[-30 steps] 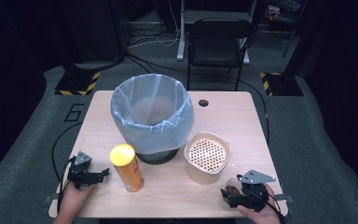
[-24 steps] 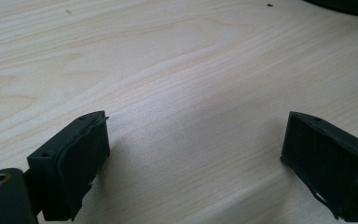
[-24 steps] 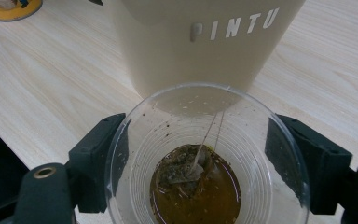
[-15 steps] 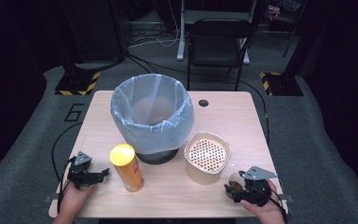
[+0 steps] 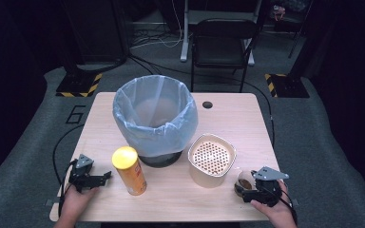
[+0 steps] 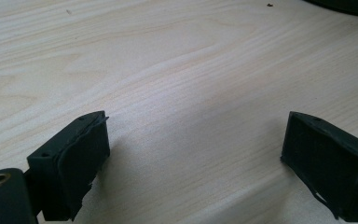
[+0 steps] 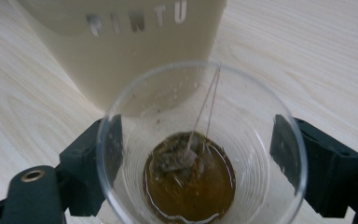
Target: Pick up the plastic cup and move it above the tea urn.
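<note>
Down at the near right corner, the right gripper point(image 5: 247, 190) sat around a clear plastic cup point(image 7: 200, 149), its jaws having just been opening, one black jaw on either side of the cup wall and right up against it; whether the pads actually pressed could not be told. Inside the cup lay a little brown tea and a soaked tea bag point(image 7: 175, 158), its string running up to the far rim. The cup stood on the wooden table point(image 5: 228, 118), just to the near right of the cream perforated container point(image 5: 212, 159). Over at the near left corner, the left gripper point(image 5: 95, 179) rested low over bare wood, jaws wide apart with nothing between them. Just right of it stood the yellow-lidded chip can point(image 5: 129, 171), upright. Farther back, in the middle of the table, rose the bin point(image 5: 154, 118) lined with a pale blue bag, close behind both can and container. Beyond the table's far edge stood a black chair point(image 5: 223, 42).
</note>
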`<state>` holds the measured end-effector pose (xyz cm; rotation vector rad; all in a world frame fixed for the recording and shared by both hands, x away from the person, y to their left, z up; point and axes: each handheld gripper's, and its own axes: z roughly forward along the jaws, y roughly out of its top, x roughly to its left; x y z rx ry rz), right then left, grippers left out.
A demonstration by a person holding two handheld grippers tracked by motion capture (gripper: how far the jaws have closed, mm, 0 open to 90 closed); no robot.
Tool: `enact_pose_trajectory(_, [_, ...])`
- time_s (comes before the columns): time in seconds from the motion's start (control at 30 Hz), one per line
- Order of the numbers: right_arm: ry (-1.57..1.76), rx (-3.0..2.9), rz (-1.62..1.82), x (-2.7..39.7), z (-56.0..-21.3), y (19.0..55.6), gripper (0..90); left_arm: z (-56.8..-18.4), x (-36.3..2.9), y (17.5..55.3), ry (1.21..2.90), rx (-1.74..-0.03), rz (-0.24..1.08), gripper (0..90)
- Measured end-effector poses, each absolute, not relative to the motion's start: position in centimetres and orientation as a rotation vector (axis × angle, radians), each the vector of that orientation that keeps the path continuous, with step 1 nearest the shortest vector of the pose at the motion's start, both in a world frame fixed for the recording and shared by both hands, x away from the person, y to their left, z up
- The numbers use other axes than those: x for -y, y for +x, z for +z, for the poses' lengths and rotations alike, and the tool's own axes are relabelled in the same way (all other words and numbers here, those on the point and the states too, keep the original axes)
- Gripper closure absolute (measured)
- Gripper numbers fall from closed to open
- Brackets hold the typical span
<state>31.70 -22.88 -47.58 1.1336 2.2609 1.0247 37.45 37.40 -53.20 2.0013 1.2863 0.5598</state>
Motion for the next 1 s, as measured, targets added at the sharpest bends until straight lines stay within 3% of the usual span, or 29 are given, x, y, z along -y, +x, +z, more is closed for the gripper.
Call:
enact_pose_trajectory(0.3, [1.201, -2.209, 1.052, 22.6, -48.21, 31.46, 26.7, -53.19, -37.42, 37.46, 2.004, -1.285, 0.562, 7.2])
enact_pose_trajectory(1.0, [1.163, -2.209, 1.054, 22.91, -48.01, 31.34, 33.0, -53.19, -37.42, 37.46, 2.004, -1.285, 0.562, 7.2])
